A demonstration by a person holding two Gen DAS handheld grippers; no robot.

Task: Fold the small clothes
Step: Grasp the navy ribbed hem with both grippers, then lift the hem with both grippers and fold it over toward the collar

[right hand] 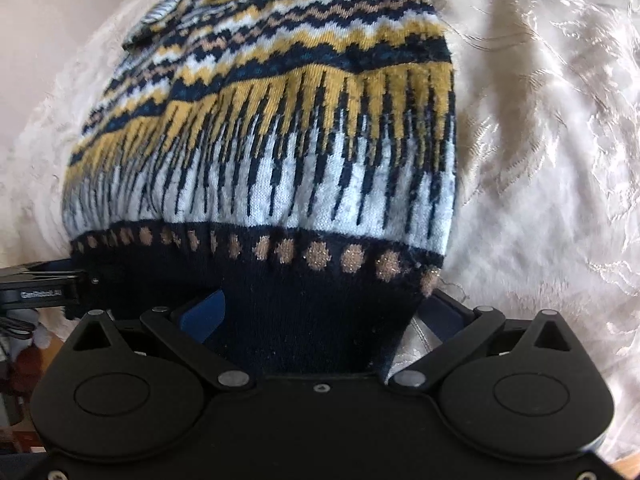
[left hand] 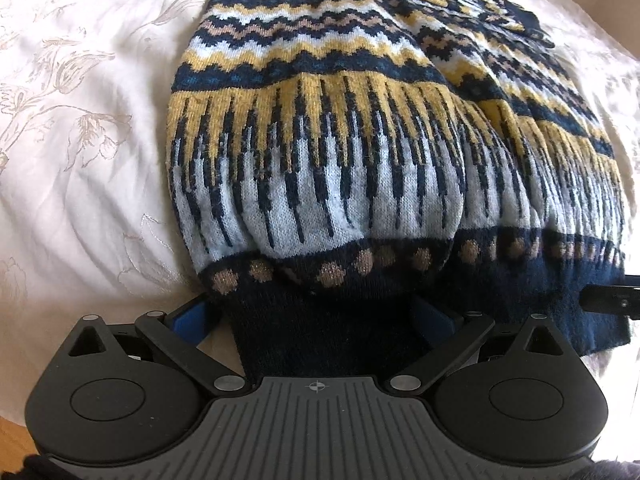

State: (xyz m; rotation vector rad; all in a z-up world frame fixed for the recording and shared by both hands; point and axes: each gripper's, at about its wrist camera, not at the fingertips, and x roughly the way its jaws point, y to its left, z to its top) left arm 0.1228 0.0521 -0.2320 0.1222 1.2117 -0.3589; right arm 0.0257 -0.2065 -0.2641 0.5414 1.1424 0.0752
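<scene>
A knitted sweater [left hand: 320, 128] with navy, mustard and pale blue zigzag bands lies on a white bedspread [left hand: 80, 120]. Its navy hem [left hand: 320, 328] with tan dots reaches between the fingers of my left gripper [left hand: 312, 320], which stands open; a gap shows beside the left blue pad [left hand: 188, 320]. In the right wrist view the same sweater [right hand: 280, 120] fills the middle. Its hem [right hand: 312, 320] sits between the spread fingers of my right gripper [right hand: 320, 320], also open, with bedspread showing beside the right finger. The fingertips are hidden under the knit.
The embroidered white bedspread [right hand: 540, 140] surrounds the sweater on both sides. The right gripper's finger [left hand: 612, 298] pokes in at the hem's right end, and the left gripper [right hand: 40, 280] shows at the left edge. Wooden floor [left hand: 12, 432] lies at the bed's near edge.
</scene>
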